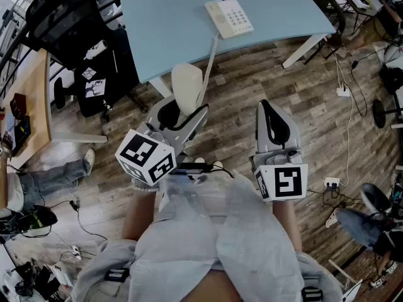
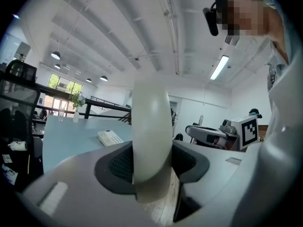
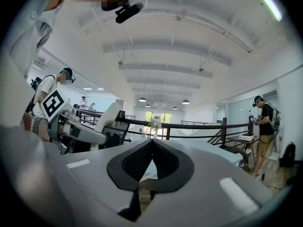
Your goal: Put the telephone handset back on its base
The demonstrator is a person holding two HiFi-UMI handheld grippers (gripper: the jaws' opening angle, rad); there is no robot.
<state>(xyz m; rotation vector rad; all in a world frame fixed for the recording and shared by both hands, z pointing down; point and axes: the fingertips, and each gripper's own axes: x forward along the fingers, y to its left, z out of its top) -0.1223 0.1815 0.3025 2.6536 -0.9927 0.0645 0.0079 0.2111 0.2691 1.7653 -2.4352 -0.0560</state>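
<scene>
One handset gripped, base well ahead on the table

The left gripper [image 1: 184,115] is clamped on the cream telephone handset [image 1: 187,87], its dark pads pressing both sides of the body. The handset stands on end between the jaws, with most of its length above them. The telephone base [image 1: 228,17] sits well apart from it, far back on the pale blue table [image 1: 157,30], keypad up. A coiled cord [image 1: 208,65] runs from the handset across the table edge to the base.

The step in hand looks like the carry to the base, and nothing has been seated yet. To do it well, I would reach forward over the table's near edge and keep the cord slack and off to one side, so it neither drags the base nor ends up under the handset. The wrist then likely needs to roll so the handset lies flat along the bare strip beside the keypad. Lower it until both ends settle before opening the jaws. Letting go early risks it tipping off the base.

The left gripper is held close in front of the person's body over the wooden floor [image 1: 302,93], pointing nearly level with its nose a touch down. The right gripper [image 1: 269,115] is held level beside it. Its jaws are pressed together on nothing, and it is clear of the handset and cord. It could steady the base if that slides.
</scene>
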